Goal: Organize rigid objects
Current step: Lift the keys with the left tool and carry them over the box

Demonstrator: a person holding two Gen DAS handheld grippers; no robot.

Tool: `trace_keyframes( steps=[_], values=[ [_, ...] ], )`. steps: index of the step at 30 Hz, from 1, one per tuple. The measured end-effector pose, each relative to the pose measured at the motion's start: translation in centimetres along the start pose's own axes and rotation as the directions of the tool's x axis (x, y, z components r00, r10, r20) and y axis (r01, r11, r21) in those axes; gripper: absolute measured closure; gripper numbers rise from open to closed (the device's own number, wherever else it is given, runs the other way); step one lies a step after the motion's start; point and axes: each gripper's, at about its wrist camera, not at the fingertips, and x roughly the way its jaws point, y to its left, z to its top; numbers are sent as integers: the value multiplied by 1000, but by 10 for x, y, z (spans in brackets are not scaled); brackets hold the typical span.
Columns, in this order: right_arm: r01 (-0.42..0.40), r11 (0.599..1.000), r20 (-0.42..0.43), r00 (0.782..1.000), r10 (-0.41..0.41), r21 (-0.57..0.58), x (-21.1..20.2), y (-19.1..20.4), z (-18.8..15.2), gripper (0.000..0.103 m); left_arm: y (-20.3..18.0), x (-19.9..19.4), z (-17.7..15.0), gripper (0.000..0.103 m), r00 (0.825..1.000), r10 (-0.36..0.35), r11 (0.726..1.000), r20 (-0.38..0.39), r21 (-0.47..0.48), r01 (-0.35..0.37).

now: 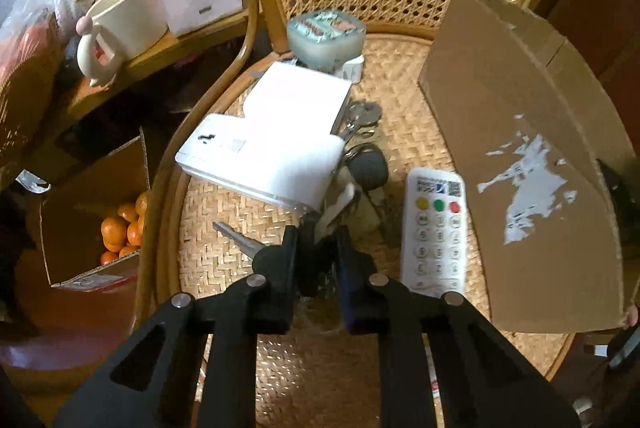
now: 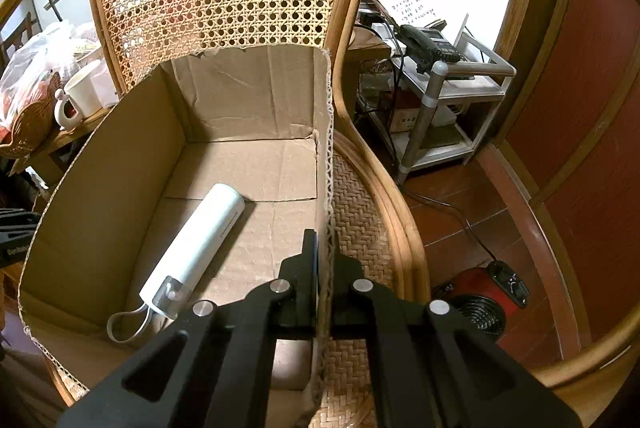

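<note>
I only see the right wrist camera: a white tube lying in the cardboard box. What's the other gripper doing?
Observer: The left gripper has its jaws closed on a bunch of keys lying on the chair seat.
Operator: Is anything else left out there?
Observer: Yes, a white remote with yellow, green and red buttons lies beside the outside of the cardboard box.
Operator: Anything more?
Observer: Two flat white boxes are stacked behind the keys, and a clear tub stands at the seat's back.
</note>
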Motion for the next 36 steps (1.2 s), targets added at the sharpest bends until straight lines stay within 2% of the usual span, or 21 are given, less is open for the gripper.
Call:
trace_keyframes(
  steps=[4,7,13,17,22,26,32,35,36],
  values=[
    [0,1000,1,1000,0,0,0,0,0,98,-7,-11,-4,87,999,-29,999,16,14,29],
    [0,1000,1,1000,0,2,0,0,0,98,-3,-22,-9,87,998,-57,998,36,-26,58],
    [4,1000,3,1000,-4,9,2,2,2,98,11,-54,-8,87,989,-11,996,147,-86,24],
    [12,1000,3,1000,-12,9,1,2,4,98,18,-64,-4,87,984,-6,992,176,-126,29],
    [8,1000,3,1000,-8,9,1,2,4,98,12,-76,2,87,973,-1,994,229,-110,27],
    [10,1000,3,1000,-10,8,1,3,4,98,6,-96,1,87,954,19,994,299,-110,15],
    [10,1000,4,1000,-10,6,1,3,4,98,-8,-118,1,87,921,-19,995,389,-80,54],
    [10,1000,3,1000,-10,6,1,3,4,98,-18,-127,0,87,896,-50,996,441,-47,79],
    [10,1000,3,1000,-10,7,1,3,4,98,-22,-131,1,87,882,-60,995,468,-45,91]
  ],
)
